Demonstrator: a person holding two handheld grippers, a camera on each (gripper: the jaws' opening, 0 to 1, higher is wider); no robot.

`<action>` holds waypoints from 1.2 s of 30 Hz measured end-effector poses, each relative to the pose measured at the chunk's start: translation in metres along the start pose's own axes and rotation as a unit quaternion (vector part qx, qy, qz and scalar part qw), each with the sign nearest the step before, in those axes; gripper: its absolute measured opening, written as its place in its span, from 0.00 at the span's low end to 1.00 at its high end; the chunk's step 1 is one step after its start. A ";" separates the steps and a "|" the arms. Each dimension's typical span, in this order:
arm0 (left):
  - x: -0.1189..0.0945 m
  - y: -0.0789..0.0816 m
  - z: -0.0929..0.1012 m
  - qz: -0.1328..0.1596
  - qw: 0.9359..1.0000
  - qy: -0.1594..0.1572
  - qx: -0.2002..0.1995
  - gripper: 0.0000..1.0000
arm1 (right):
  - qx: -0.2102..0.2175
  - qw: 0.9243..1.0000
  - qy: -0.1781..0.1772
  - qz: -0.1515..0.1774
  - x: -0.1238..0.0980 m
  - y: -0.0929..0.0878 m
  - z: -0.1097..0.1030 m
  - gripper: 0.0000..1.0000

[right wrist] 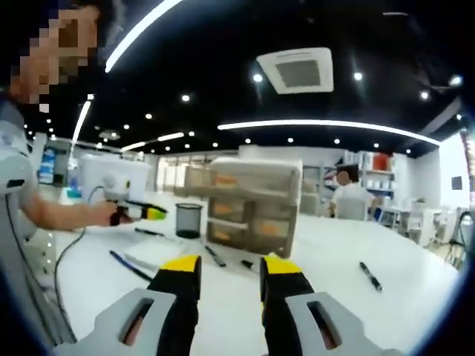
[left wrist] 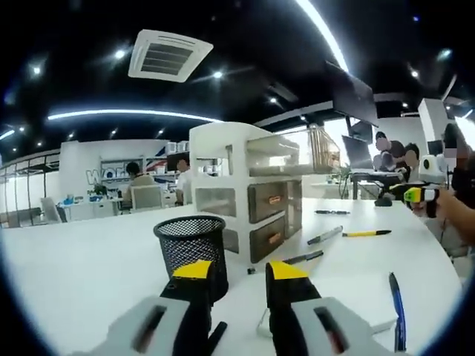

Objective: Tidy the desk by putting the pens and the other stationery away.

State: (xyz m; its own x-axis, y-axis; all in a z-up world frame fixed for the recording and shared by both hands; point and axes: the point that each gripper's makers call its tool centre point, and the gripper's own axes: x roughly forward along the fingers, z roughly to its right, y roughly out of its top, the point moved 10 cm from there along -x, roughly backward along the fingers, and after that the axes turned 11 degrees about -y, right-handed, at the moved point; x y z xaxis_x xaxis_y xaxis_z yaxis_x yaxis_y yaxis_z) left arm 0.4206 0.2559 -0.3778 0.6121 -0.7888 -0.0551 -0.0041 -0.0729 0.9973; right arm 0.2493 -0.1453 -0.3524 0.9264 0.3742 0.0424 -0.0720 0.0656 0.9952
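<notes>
The left gripper (left wrist: 240, 277) is hanging open, holding nothing, just behind the mesh cup (left wrist: 190, 245); the right gripper (right wrist: 228, 270) is gaping empty too, pens (right wrist: 215, 256) lying just ahead.

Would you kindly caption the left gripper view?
Open hand-held gripper facing a mesh pen cup, drawer organizer and scattered pens.

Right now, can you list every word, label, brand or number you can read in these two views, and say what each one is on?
"Wor": large blue letters on the far white wall in the left gripper view; the rest is cut off behind a seated person.
Pens on the desk: any print too small to read.
Drawer unit: no readable label.
Right gripper view: too blurred to read anything.
</notes>
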 end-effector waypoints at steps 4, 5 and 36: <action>-0.003 0.002 -0.002 0.007 1.000 0.005 0.008 0.27 | -0.006 1.000 0.020 -0.003 -0.003 0.014 -0.016 0.30; -0.004 0.002 -0.003 0.004 1.000 0.011 0.018 0.26 | -0.013 0.999 0.029 -0.002 -0.003 0.023 -0.022 0.30; -0.004 0.000 -0.001 0.000 1.000 0.004 0.018 0.26 | -0.116 0.872 0.217 -0.422 0.184 0.045 -0.131 0.55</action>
State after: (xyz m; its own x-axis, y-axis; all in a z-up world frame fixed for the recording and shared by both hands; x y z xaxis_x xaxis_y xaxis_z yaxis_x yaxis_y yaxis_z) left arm 0.4189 0.2600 -0.3774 0.6181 -0.7841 -0.0553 -0.0325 -0.0959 0.9949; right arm 0.3678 0.0477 -0.3113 0.4614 0.4144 -0.7845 0.4488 0.6537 0.6093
